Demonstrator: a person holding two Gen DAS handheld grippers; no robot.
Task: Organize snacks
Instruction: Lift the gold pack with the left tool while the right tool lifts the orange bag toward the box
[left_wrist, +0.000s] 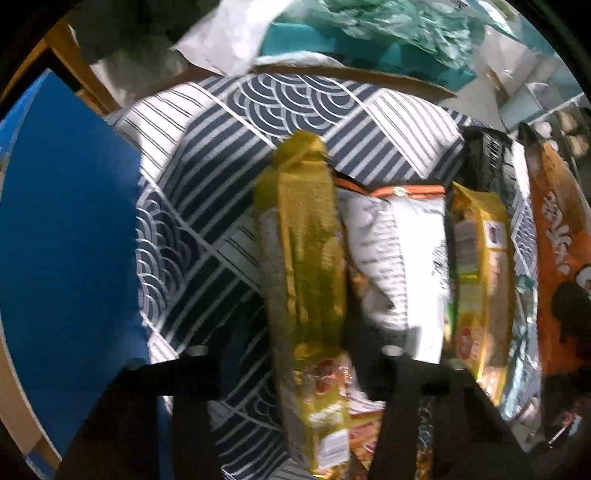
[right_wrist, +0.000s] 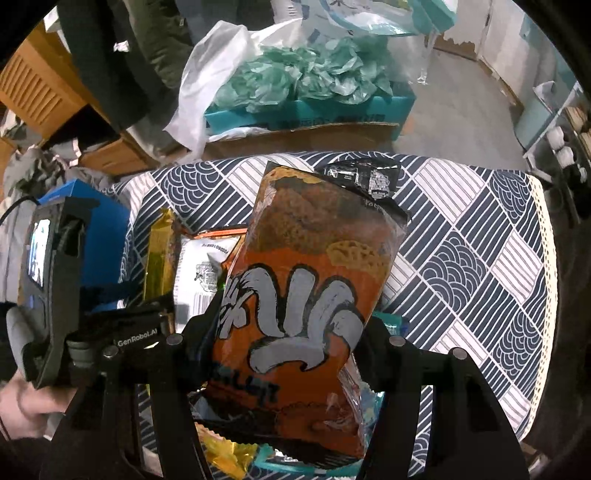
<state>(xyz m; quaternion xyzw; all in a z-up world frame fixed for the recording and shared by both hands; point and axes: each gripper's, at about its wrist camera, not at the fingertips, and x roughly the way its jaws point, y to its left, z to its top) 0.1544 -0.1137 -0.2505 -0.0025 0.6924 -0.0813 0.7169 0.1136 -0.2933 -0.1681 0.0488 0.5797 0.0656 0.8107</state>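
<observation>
An orange snack bag (right_wrist: 295, 306) is clamped between the right gripper (right_wrist: 284, 343) fingers, above the patterned tablecloth (right_wrist: 480, 236). The left gripper (left_wrist: 295, 373) grips a gold packet (left_wrist: 306, 266) upright beside a white bag (left_wrist: 399, 254), near the cloth's left edge by a blue box (left_wrist: 62, 221)

In the left wrist view motion blur smears the gold packet (left_wrist: 306, 266) and the white bag (left_wrist: 399, 254), so their print cannot be read, and the packet's lower end runs off the bottom edge. The left gripper (left_wrist: 299, 363) shows only as dark finger bases with its tips behind the packet, so whether it grips cannot be told. In the right wrist view the orange bag (right_wrist: 295, 314) hides the right gripper's (right_wrist: 286, 334) inner faces and most of the white bag (right_wrist: 207, 269).
</observation>
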